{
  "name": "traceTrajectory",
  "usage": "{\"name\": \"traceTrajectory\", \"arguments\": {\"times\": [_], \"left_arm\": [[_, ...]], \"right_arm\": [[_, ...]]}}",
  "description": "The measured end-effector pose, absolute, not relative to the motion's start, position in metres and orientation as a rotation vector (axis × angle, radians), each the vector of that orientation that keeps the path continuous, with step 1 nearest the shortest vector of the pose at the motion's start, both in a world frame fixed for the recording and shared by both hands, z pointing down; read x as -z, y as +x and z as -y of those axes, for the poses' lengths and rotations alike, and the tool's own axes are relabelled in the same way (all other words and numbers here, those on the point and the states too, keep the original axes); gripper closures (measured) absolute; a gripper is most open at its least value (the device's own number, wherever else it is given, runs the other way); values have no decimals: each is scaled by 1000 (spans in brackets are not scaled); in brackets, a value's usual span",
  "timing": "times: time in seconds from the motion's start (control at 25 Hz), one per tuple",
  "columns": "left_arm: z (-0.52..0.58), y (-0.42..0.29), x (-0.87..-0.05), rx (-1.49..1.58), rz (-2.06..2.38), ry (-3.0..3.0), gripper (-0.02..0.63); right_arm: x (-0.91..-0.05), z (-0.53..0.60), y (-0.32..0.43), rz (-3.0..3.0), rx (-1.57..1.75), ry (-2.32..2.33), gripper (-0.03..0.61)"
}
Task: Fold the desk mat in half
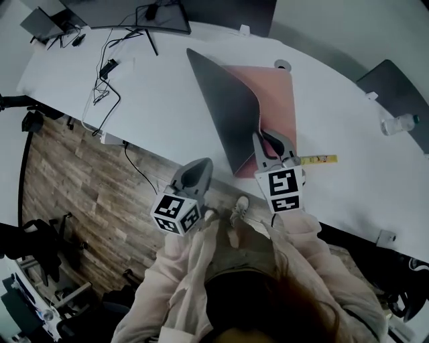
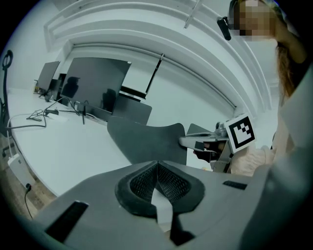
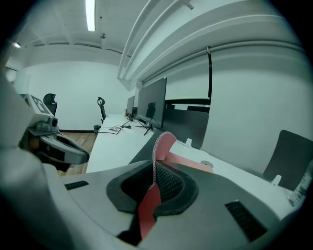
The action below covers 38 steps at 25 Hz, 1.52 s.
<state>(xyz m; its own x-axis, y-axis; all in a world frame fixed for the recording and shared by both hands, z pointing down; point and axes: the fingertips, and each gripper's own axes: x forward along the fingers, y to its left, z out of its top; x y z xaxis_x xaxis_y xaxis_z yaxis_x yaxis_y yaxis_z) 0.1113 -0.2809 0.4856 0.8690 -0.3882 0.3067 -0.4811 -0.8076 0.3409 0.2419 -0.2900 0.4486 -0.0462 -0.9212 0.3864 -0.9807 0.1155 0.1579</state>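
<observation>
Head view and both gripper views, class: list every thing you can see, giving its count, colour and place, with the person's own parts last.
desk: one, white, across the head view
desk mat: one, grey on one face and pink on the other, on the desk, near edge lifted
monitor: one, dark, at the desk's far edge
cables: a loose bunch, black, on the desk's left part
bottle: one, clear, on the desk at right
strip: one, yellow, on the desk beside the right gripper
floor: brown wood, beside the desk
left gripper: grey, over the floor, jaws together, empty
right gripper: grey, clamped on the mat's edge
sleeves: two, pale pink, bottom of head view
</observation>
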Motion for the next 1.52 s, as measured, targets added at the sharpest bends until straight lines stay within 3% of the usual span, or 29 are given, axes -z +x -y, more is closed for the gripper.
{"name": "traceTrajectory", "arguments": {"times": [0.68,1.16,1.52], "left_arm": [[276,164,-499,-451,169,2700,586],[248,191,-514,-513,-57,2694,586],[244,195,-509,-510,-127,2710,585]], "right_arm": [[-503,189,305,1494,-467,2152,545],[-523,147,305,1336,-576,2281,543],[-525,134,303,1264,-631,2351,469]]}}
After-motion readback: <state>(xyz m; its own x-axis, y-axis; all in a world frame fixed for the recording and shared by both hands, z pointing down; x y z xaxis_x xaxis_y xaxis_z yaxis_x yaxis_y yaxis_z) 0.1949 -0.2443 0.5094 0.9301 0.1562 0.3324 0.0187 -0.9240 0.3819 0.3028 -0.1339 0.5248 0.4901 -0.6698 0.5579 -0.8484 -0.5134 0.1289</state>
